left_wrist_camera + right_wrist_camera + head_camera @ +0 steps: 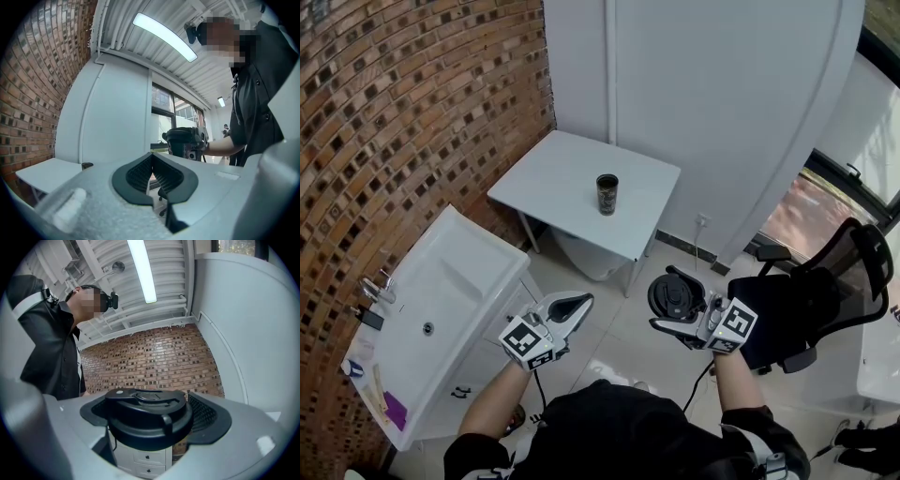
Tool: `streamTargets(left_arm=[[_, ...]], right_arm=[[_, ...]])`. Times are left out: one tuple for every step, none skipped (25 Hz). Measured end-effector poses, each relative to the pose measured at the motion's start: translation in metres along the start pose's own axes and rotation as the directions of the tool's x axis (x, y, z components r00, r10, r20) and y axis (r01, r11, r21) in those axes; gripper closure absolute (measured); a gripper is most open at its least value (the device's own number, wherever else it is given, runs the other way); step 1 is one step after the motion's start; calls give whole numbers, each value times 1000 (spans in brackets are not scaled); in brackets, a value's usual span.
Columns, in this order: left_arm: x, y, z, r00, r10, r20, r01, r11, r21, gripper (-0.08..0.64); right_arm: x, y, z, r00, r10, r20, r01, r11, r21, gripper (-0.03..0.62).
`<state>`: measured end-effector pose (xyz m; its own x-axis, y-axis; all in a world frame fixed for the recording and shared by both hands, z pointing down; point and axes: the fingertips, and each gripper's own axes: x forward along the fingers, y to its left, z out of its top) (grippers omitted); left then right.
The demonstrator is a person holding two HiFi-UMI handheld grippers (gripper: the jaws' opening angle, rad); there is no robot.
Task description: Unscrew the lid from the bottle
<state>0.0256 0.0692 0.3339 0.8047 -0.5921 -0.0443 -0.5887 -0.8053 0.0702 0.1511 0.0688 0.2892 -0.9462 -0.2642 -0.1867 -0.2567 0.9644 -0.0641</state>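
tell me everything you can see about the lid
The lid is round, black and plastic-looking, with a raised flip cap on top and a tab at its rim. It is off the bottle, which stands on the table. The right gripper holds it top up in the air, ribbed pads pressing its sides.

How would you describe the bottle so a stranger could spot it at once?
Beside the brick wall stands a white table, just beyond the white sink. The bottle is the dark cylinder standing upright on that table, the only thing on it.
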Motion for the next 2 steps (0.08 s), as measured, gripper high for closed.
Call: streamTargets(left_arm=[[2,1,1,1000,0,4,0,1000,3,558],[4,2,2,1000,0,8,0,1000,6,558]], right_arm=[[2,-1,-1,1000,6,-3,-6,1000,-4,114],[4,-2,-2,1000,13,-7,-13,1000,-9,112]])
